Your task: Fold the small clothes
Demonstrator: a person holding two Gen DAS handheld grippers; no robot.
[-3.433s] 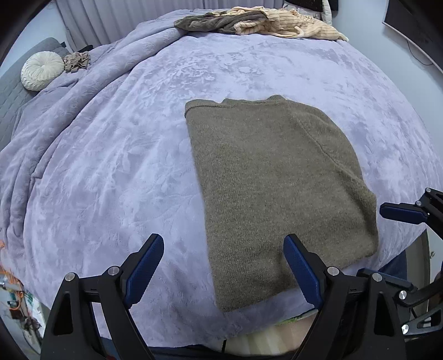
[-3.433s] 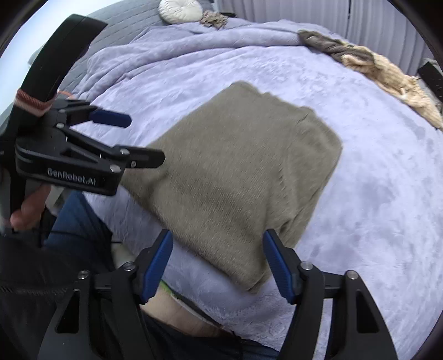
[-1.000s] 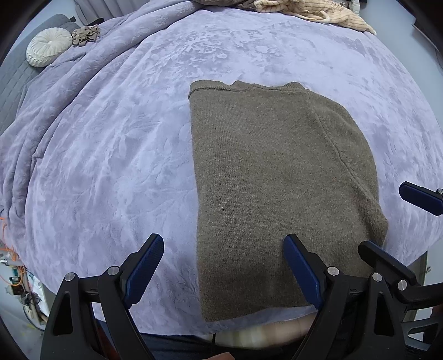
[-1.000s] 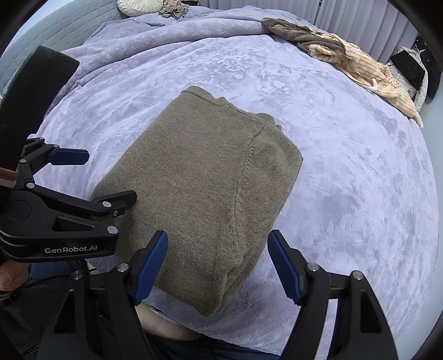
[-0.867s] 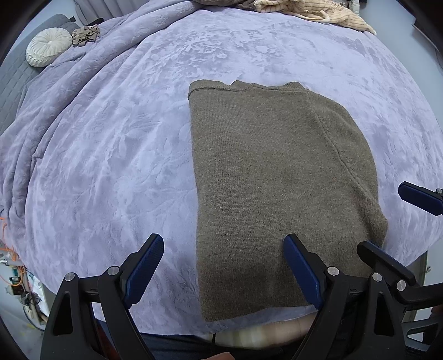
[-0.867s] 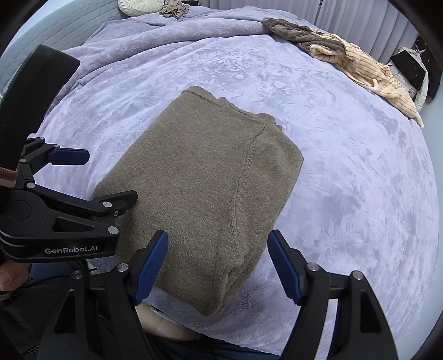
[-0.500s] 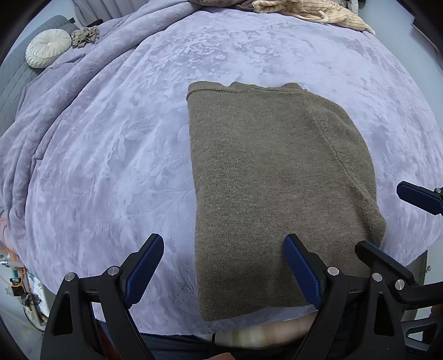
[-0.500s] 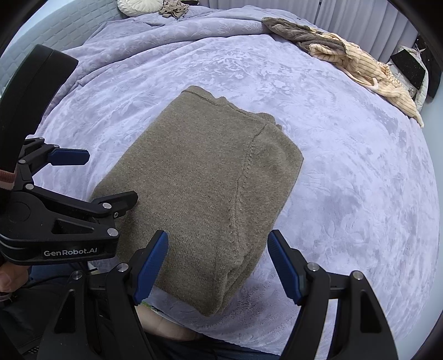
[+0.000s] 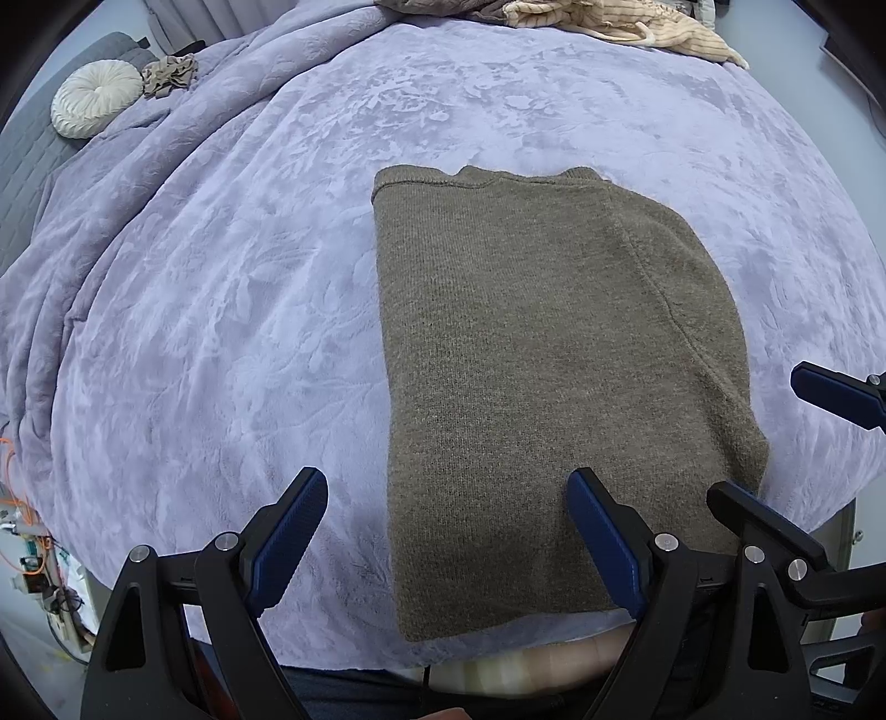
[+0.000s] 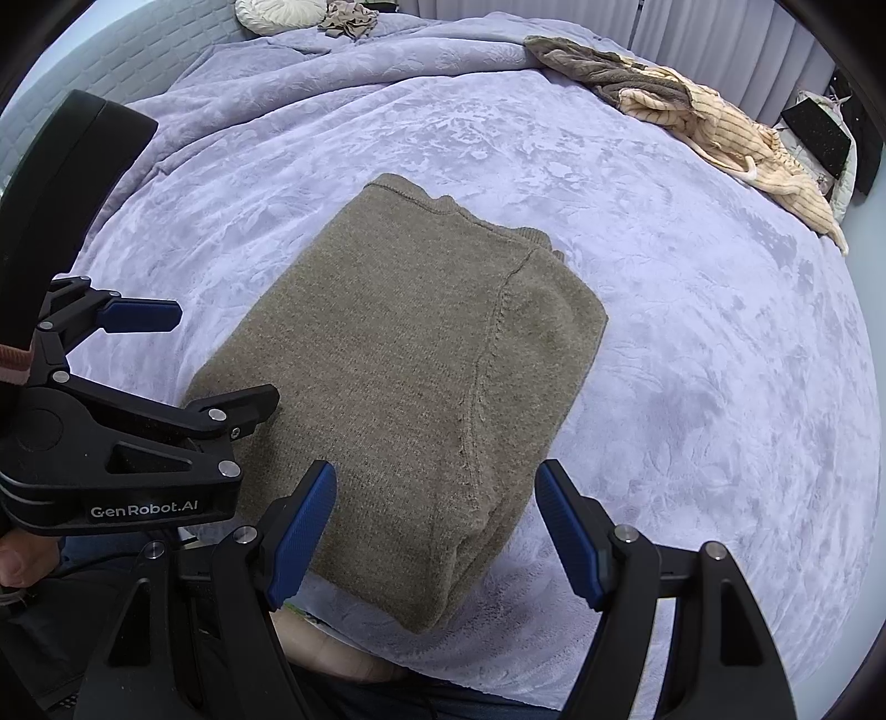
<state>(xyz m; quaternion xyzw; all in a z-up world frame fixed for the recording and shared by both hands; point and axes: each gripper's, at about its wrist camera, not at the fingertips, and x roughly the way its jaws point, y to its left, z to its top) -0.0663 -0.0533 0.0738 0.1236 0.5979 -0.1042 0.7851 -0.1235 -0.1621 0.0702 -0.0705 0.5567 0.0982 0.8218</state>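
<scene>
Folded olive sweater on lavender blanket
Left gripper and right gripper spread wide, empty, at lower frame; sweater's near edge partly hidden.

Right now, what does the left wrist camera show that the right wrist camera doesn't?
Only the left wrist view shows the orange cables off the bed's left edge. Only the right wrist view shows the black box past the striped garment, and the left gripper's branded body. Both share the folded sweater on the blanket, the round pillow, the striped garment, and both grippers open, the right gripper over the sweater's near corner.
</scene>
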